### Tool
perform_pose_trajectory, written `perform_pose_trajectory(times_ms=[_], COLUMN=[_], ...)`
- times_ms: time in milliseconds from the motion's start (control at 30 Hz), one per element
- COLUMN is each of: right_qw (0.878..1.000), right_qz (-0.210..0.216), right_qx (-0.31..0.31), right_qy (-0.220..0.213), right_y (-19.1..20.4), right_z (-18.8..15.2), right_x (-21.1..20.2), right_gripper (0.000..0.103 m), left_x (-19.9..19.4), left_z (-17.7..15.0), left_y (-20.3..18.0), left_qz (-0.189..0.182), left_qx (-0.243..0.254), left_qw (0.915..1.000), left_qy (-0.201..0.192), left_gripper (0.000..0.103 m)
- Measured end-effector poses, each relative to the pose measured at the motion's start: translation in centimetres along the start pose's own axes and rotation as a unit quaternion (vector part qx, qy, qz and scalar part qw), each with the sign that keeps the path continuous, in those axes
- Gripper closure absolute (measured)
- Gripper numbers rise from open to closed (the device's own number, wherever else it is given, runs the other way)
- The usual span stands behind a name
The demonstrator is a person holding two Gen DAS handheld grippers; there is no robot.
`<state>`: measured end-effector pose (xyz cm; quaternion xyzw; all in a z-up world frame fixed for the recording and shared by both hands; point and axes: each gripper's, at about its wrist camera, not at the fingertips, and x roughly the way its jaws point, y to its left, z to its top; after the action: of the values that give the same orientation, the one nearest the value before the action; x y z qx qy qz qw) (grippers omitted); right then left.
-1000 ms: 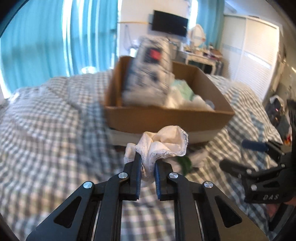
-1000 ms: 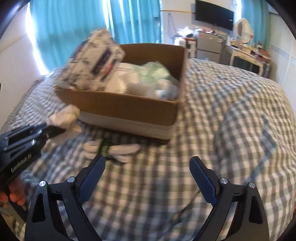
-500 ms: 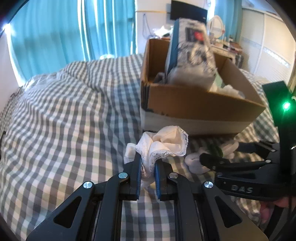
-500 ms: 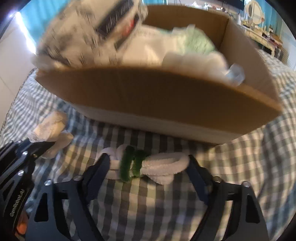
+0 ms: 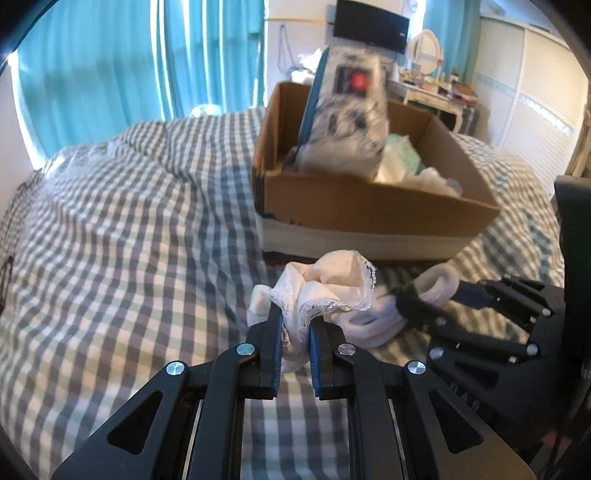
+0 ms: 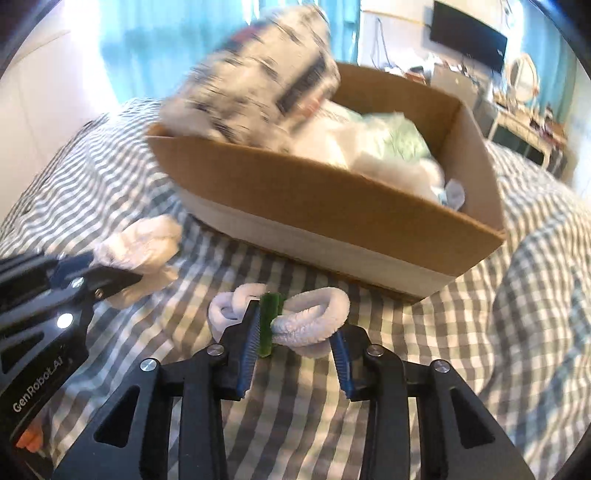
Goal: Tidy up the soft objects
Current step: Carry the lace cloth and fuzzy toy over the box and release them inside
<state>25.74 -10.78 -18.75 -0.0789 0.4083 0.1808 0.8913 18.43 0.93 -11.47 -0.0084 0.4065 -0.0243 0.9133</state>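
We see a grey-and-white checked bedspread (image 5: 129, 229) filling the near and middle ground, rumpled into folds on the left. Teal curtains (image 5: 122, 70) hang at the far left, bright with daylight. At the far wall we find a dark wall-mounted screen (image 5: 371, 24), with a round mirror (image 5: 424, 46) on a cluttered white dressing table (image 5: 432, 94) just to its right. White wardrobe doors (image 5: 535, 96) stand at the far right.

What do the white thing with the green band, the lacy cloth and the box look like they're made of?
White looped bundle: likely terry cloth, nubby matte pile; its green band looks fuzzy, maybe chenille. Lace-edged cloth in the left gripper: thin cream fabric, scalloped lace trim. Cardboard box: plain brown matte corrugated board, pale strip along its base.
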Motion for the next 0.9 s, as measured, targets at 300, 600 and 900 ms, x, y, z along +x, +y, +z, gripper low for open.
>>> perform_pose_trajectory(times_ms=[300, 600, 900], right_qw=[0.999, 0.992, 0.985], right_qz=[-0.005, -0.023, -0.056], right_qx=[-0.024, -0.039, -0.042], right_qy=[-0.047, -0.114, -0.16], right_y=[-0.2, -2.7, -7.1], right_z=[-1.3, 2.0, 6.4], right_x=[-6.7, -14.4, -17.3], right_gripper=[0.068, 0.068, 0.068], left_x=[-5.7, -8.8, -7.2], left_z=[0.5, 3.4, 8.7], left_y=[-0.8, -3.7, -6.7], left_qz=[-0.006, -0.029, -0.04], left_qx=[-0.01, 0.015, 0.039], left_qw=[0.9994, 0.9972, 0.9948], left_qy=[-0.031, -0.067, -0.086], left_gripper=[0.091, 0.091, 0.091])
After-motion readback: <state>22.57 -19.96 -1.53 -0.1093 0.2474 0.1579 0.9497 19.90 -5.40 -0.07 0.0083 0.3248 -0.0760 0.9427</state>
